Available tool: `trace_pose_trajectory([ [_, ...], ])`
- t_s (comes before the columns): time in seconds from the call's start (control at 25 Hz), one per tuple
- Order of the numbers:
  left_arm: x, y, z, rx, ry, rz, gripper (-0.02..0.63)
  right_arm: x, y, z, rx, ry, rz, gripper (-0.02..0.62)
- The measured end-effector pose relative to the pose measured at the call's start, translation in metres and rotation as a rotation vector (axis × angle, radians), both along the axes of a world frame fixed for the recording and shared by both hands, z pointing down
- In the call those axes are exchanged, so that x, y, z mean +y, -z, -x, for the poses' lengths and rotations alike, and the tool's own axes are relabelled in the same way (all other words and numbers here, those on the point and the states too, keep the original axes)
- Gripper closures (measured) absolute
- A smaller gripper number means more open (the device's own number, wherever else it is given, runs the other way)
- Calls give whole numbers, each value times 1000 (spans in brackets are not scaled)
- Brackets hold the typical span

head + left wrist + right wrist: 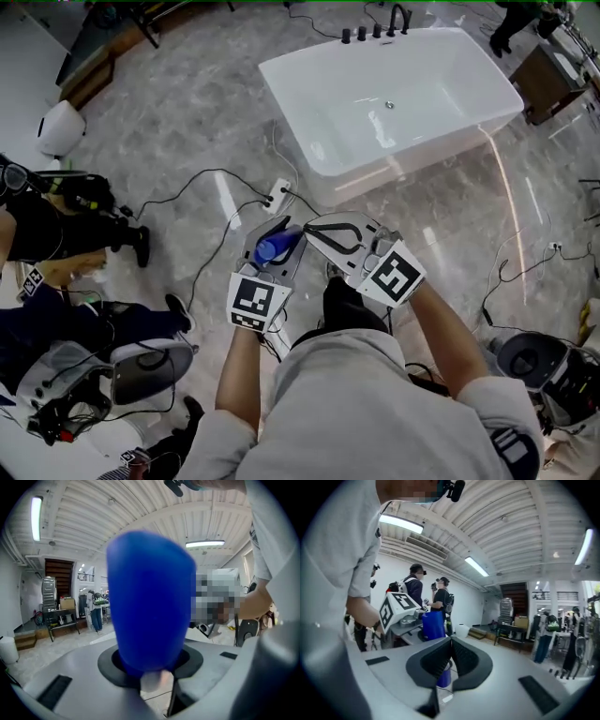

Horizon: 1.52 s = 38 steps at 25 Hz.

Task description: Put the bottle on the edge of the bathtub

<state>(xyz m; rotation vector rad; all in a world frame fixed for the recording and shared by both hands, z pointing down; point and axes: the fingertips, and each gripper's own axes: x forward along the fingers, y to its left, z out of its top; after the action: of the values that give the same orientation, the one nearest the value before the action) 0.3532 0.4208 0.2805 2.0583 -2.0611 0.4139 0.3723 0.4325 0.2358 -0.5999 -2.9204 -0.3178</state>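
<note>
Two tools, one in each hand of one person, sit at the lower centre of the head view over a grey marble floor. Left tool: jaws partway apart and clamped on a blue bottle, which fills the middle of the left gripper view. Right tool: jaws pressed together with nothing between them, its tip just beside the bottle. White bathtub: upper centre-right of the head view, well apart from the bottle, with black tap fittings on its far rim. Cables lie on the floor at centre left.
</note>
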Motion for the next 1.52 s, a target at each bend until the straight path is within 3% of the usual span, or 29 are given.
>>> trace_pose_trajectory([
  [0.2,-31,-22,22,-6,-111,83,456,-21,-4,30,66,240,7,584],
  [0.32,-47,-33,29,1,-179,117,456,-31,-10,45,112,339,37,522],
  [0.44,-60,-41,33,17,-226,138,456,-39,-15,56,130,403,60,503],
  [0.72,-78,-45,59,38,-231,153,456,-48,-19,82,161,505,62,476],
  [1.08,-81,-52,110,28,-281,143,456,-29,-35,150,205,565,73,454],
  [1.52,-56,-69,227,55,-366,136,456,1,-53,278,236,509,59,446],
])
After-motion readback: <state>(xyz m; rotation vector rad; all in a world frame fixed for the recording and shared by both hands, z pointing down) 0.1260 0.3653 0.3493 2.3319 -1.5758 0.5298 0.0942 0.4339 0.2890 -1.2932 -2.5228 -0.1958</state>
